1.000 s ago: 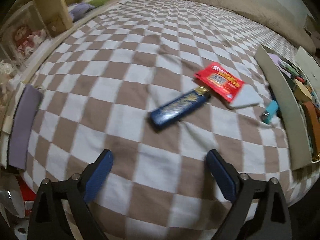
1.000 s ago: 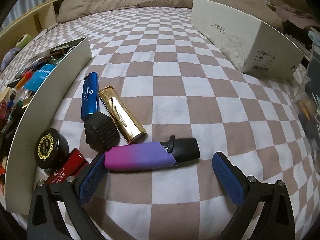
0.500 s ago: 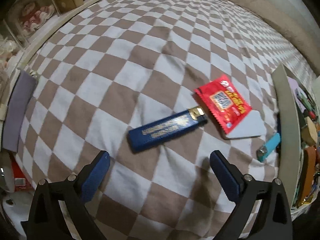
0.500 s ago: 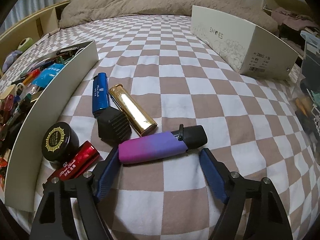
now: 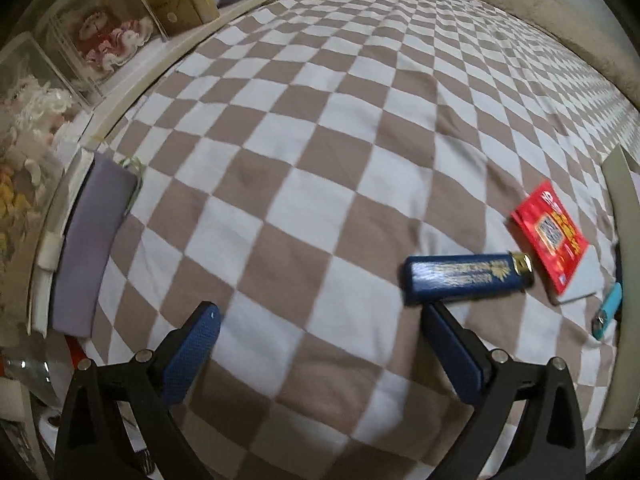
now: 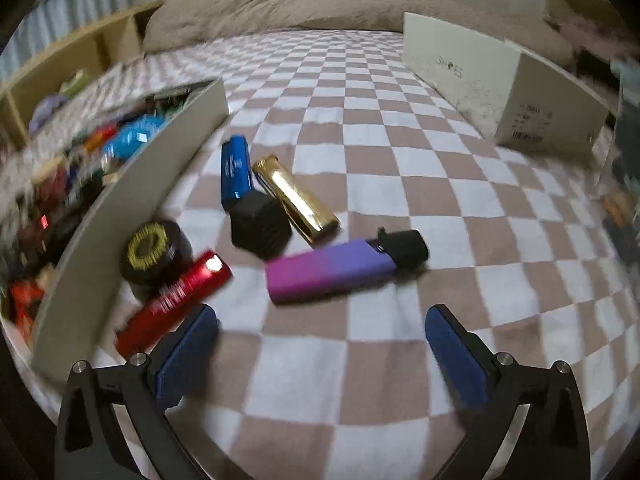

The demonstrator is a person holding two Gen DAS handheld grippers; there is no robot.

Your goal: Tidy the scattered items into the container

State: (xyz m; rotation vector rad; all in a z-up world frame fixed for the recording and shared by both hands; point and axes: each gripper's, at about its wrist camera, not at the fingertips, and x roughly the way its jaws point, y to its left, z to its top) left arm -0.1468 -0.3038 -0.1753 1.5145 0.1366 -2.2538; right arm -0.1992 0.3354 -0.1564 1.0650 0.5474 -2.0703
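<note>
Left gripper (image 5: 318, 322): jaws wide, nothing held. Since a second ago it has swung left; the navy lighter (image 5: 466, 278), centred then, now sits just off the right pad (image 5: 452, 344).

Right gripper (image 6: 320, 330): jaws opening, empty. The purple-pink device (image 6: 340, 268), earlier touching its left pad, lies clear ahead, apart from the container (image 6: 132, 204).

Red tube (image 6: 176, 300) seems to overlap the left pad; blur prevents certainty. Both items remain unpicked.
</note>
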